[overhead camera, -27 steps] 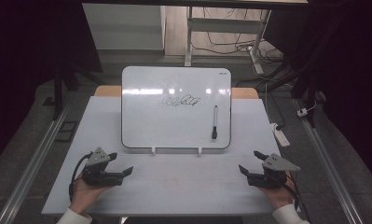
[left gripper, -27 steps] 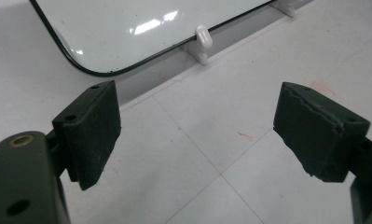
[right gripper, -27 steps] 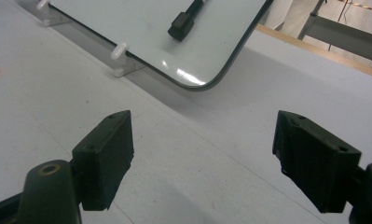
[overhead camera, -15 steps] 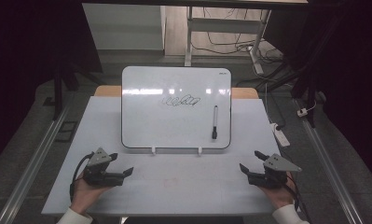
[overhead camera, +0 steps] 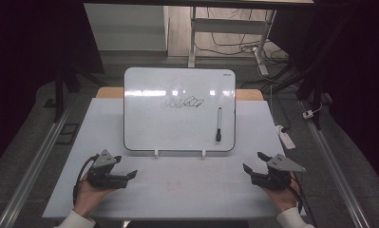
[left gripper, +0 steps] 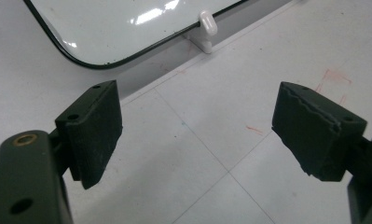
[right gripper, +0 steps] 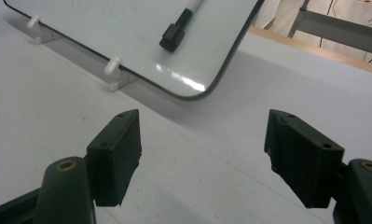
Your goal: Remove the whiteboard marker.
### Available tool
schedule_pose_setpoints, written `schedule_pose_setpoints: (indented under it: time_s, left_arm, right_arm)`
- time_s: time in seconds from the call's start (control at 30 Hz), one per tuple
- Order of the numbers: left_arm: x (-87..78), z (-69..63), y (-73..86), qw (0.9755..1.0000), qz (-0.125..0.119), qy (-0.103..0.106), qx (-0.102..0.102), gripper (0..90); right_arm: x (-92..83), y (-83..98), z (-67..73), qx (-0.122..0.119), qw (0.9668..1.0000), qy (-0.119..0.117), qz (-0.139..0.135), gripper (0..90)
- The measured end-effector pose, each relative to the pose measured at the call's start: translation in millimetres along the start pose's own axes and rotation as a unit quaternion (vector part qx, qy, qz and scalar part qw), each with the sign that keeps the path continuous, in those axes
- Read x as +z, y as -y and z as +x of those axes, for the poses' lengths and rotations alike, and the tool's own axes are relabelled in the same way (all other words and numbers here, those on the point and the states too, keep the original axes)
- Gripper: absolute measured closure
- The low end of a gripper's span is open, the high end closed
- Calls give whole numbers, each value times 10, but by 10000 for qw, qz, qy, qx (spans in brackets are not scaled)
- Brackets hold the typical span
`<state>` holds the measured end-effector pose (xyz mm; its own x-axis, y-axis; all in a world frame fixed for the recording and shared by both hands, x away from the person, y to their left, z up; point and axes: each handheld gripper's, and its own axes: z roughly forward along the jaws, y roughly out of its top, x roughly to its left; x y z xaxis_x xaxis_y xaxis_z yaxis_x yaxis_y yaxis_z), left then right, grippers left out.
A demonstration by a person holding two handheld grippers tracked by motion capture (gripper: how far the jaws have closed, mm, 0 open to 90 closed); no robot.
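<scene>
Item one, the white table, is lying under both tongs and carrying faint red marks between them. Item two, the whiteboard, is leaning on two small white clip stands just ahead of the tongs, nearer the far edge than either hand, and is bearing a black scribble in its upper middle. Item three, the left gripper, is resting low over the table at the near left, jaws spread wide and holding nothing; in the left gripper view the board's lower left corner is sitting just beyond its tips. Item four, the right gripper, is resting at the near right, jaws likewise spread and empty; in the right gripper view the board's lower right corner is lying close ahead of its tips. Item five, the black marker, is clinging to the board's right half, cap end down, ahead of and slightly inward from the right gripper, well apart from the left. Risks, as judged: a reach for the marker is likely to be pushing the propped board backward off its stands, since nothing is bracing it; a shallow pinch on the slim barrel may be letting it slide or roll away.
</scene>
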<state>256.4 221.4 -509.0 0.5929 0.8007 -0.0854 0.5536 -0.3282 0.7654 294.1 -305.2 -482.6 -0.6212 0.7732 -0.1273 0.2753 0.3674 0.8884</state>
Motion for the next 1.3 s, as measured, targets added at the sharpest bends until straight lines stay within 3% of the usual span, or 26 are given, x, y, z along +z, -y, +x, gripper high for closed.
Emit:
schedule_pose_setpoints:
  time_s: [0.33,0.67,0.73,1.07,1.3]
  left_arm:
    - [63,23,-28,9999,79,-1,99,177]
    - [86,4,-32,9998,66,27,206,178]
    - [83,0,-30,9997,56,27,220,177]
    - [74,-18,1,9997,37,11,240,178]
    - [61,-21,14,9997,14,7,247,178]
  right_arm:
    - [113,-435,35,156,9997,144,-94,313]
    - [567,-939,163,473,9982,365,27,361]
    - [678,-1016,179,443,9980,452,86,366]
    - [1145,-1222,185,581,9952,702,350,456]
    - [1402,-1304,186,619,9897,1204,475,590]
